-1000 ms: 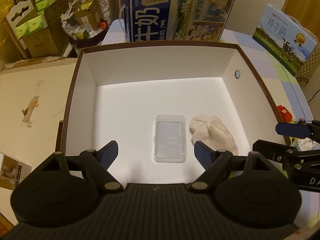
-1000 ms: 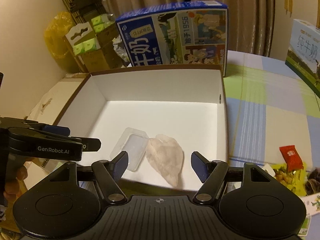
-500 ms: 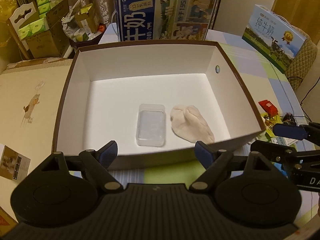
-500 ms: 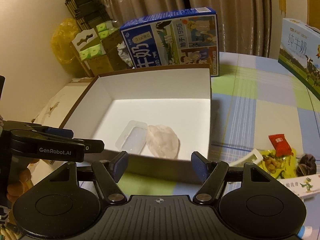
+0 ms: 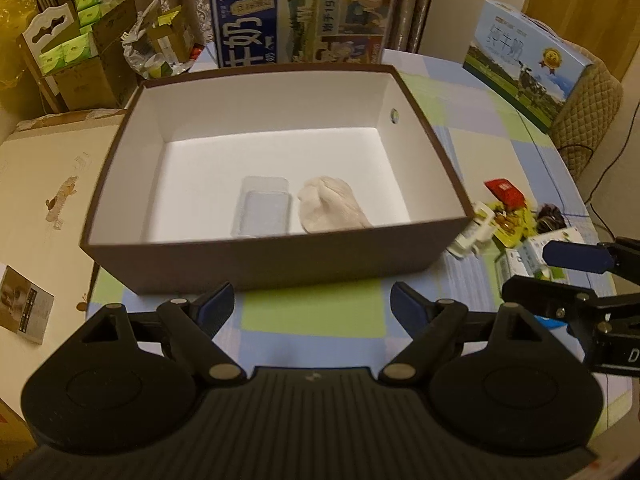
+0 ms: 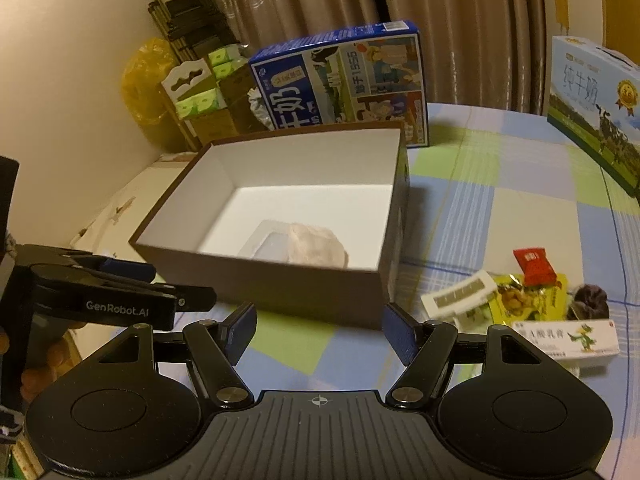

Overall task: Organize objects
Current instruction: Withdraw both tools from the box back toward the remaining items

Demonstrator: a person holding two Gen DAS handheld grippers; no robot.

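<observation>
Well beyond both empty jaws, box (image 5: 256,264).

Domestic room: curtains (image 6: 460,32) at 12 o'clock, checked tablecloth on the desk (image 6: 500,208), milk cartons (image 5: 300,20), tissue-pack boxes (image 5: 76,48) at 10 o'clock, quilted chair (image 5: 588,120) at 2 o'clock.

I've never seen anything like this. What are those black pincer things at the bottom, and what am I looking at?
They are hand-held grippers, one in each of a person's hands, with a camera on each looking forward along its fingers. One picture comes from the left gripper, the other from the right gripper. Both are open and hold nothing. On the checked tablecloth stands a brown box, white inside, holding a clear plastic case and a pale cloth bundle. To its right lie small items: a red packet, a yellow snack bag and a white ointment carton.
</observation>
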